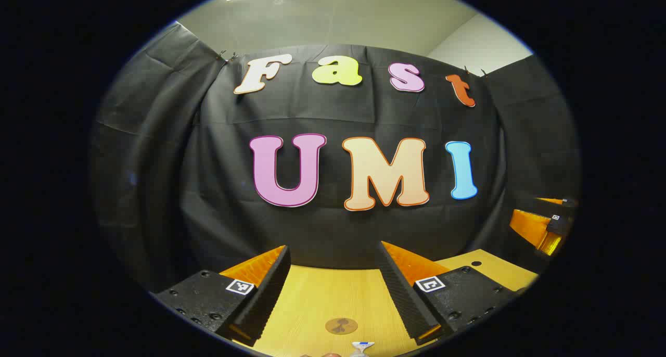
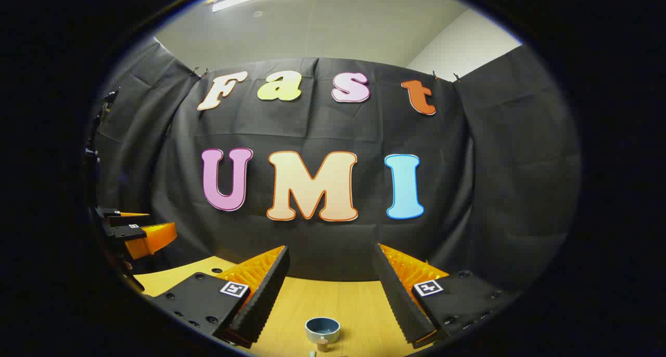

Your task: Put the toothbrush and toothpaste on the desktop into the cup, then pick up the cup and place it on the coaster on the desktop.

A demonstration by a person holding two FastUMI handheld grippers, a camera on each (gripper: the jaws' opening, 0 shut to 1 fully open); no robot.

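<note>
Two grippers, both with fingers spread and empty: left gripper [image 1: 333, 289] over desktop [image 1: 317, 300] with coaster [image 1: 341, 326] just ahead; right gripper [image 2: 330, 289] with cup [image 2: 322, 329] ahead between fingers.

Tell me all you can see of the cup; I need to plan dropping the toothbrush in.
The cup shows in the right gripper view: a low round vessel, blue-grey inside with a pale rim, likely ceramic. It stands upright and open-mouthed on the wooden desktop, ahead between the right claw's spread fingers, untouched by them. A small brown object sits just before it.
</note>
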